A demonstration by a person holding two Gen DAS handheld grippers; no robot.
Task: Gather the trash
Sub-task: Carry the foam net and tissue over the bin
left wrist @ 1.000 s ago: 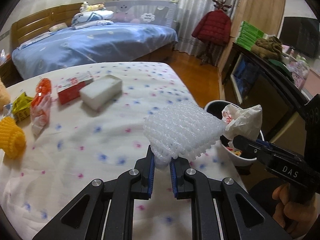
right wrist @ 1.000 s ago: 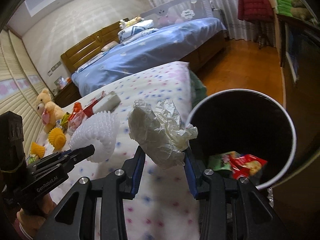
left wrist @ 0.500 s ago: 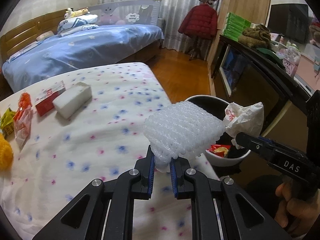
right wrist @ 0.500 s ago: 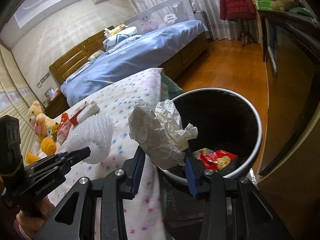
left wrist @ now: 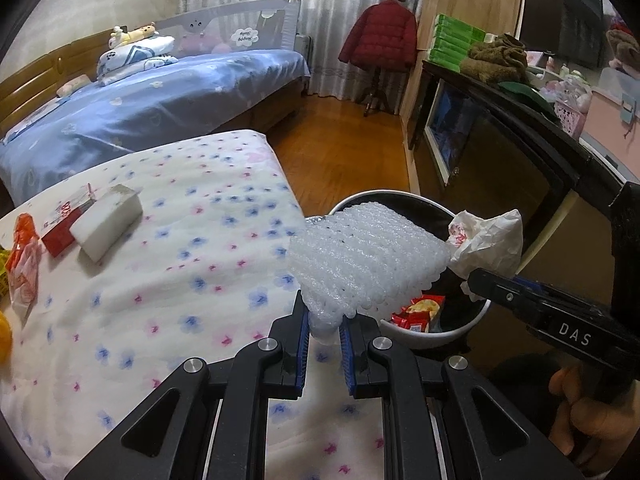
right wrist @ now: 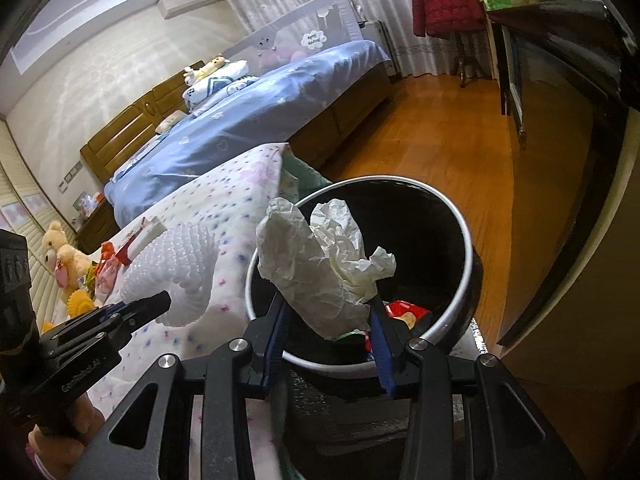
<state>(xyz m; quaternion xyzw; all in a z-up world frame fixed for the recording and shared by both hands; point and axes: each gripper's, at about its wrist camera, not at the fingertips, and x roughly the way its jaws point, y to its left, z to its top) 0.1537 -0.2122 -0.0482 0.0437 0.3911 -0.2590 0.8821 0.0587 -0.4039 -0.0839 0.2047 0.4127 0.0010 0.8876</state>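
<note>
White foam net (left wrist: 366,258) pinched in our left gripper (left wrist: 324,330), partly over bin rim (left wrist: 472,320) | crumpled paper (right wrist: 324,268) clamped in right gripper (right wrist: 329,330) above bin | risk: foam, released now, may catch the rim and fall outside.

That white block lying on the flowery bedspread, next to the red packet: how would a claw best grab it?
Grip the white block across its narrow width, from above, fingers on its two long sides. It lies flat with its top bare, and the red packet touches only one end, so the long sides look free. It seems soft, so a light squeeze should do.
</note>
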